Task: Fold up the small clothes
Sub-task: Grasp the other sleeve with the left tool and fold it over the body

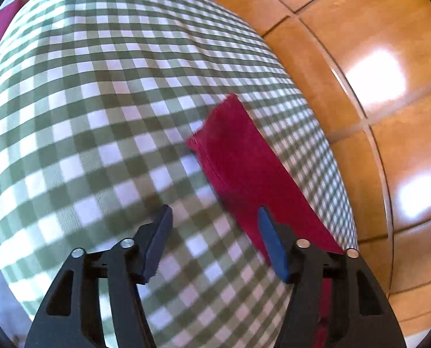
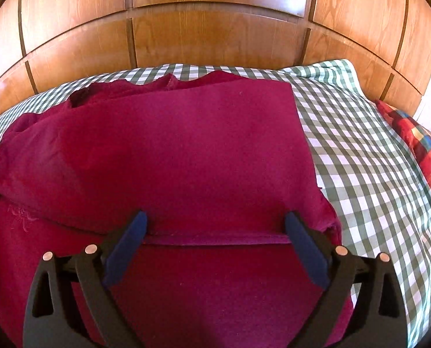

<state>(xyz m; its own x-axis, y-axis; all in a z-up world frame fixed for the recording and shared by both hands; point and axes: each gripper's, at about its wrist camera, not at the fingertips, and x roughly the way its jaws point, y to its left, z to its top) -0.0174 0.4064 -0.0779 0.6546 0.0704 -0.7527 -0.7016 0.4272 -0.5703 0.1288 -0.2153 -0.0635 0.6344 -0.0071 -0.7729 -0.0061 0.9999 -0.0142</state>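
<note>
Item one: crimson garment [image 2: 169,150], partly folded, spread over the green-and-white checked cloth [image 2: 369,174] that covers the work surface; in the right wrist view it fills the centre and the whole 9 o'clock side, an upper layer doubled over a lower one with a straight hemmed edge running across near 6 o'clock, a crisp straight side edge toward 3 o'clock, and a rumpled neckline or sleeve at 11 o'clock close to the far edge of the cloth. Item two: right gripper [image 2: 215,229], jaws spread wide and holding nothing, blue-padded fingertips [image 2: 299,229] hovering over the hemmed fold edge; contact with the fabric cannot be told. Item three: left gripper [image 1: 215,223], jaws likewise wide apart and empty, poised above the checked cloth; in the left wrist view a narrow strip of the garment [image 1: 238,162] lies from centre toward 5 o'clock, passing under the right-hand finger [image 1: 269,232]. Item four: glossy wooden panelling [image 2: 215,37], with dark seams, at 12 o'clock behind the surface. Item five: a multicoloured plaid fabric [image 2: 421,148], red, blue and yellow, at 3 o'clock on the edge of the checked cloth
</note>
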